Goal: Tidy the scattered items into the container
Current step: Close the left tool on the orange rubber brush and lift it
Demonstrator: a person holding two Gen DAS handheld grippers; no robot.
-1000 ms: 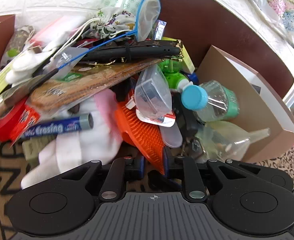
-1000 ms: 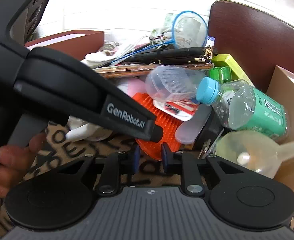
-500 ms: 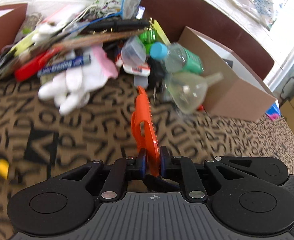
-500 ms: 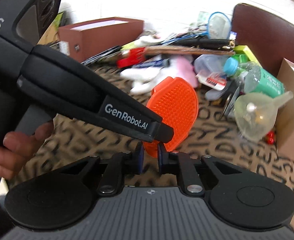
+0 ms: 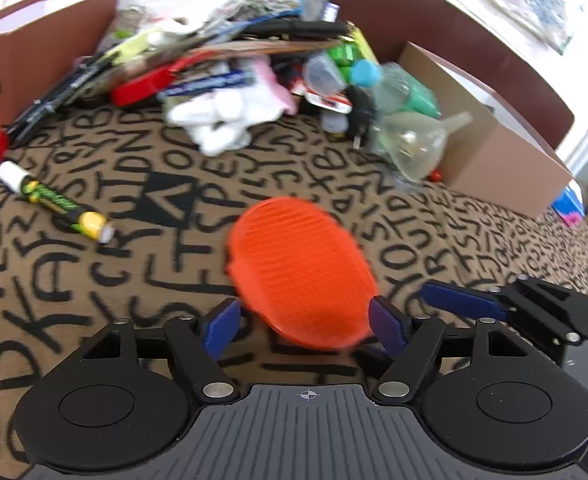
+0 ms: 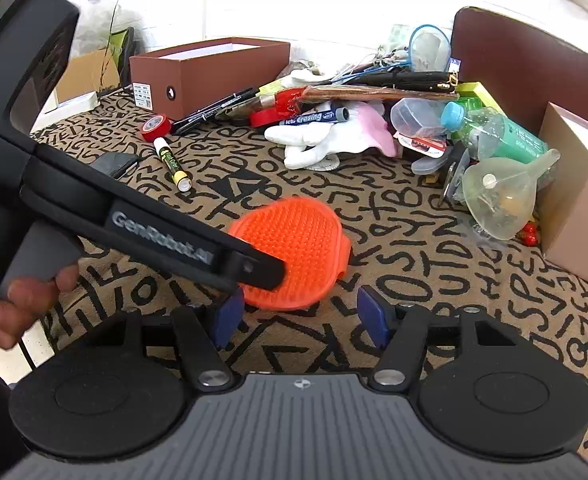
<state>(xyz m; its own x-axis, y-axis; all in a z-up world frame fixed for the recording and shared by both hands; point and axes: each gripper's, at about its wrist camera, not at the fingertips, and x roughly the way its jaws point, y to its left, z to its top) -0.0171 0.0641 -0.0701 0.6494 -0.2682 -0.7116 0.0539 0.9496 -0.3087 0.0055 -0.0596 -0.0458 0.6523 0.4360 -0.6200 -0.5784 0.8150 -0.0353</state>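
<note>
An orange bristled silicone brush (image 5: 300, 270) lies blurred on the letter-patterned cloth, between the spread blue fingertips of my left gripper (image 5: 304, 322), which is open. It also shows in the right wrist view (image 6: 294, 252), just ahead of my right gripper (image 6: 296, 314), open and empty. The left gripper's black body (image 6: 154, 236) crosses that view and covers the brush's left edge. A pile of scattered items (image 6: 358, 116) lies at the back. A brown open box (image 6: 210, 72) stands back left, a tan box (image 6: 574, 184) at the right.
A red tape roll (image 6: 156, 128), a yellow-capped marker (image 6: 172, 164) and a dark flat object (image 6: 112, 163) lie at the left. A white glove (image 6: 314, 140), a bottle (image 6: 498, 132) and a clear funnel (image 6: 502, 192) edge the pile. A dark chair back (image 6: 534, 72) stands behind.
My left gripper pulled the orange brush out of the pile and back, then opened; the brush now lies flat on the cloth. My right gripper also backed away and opened.
</note>
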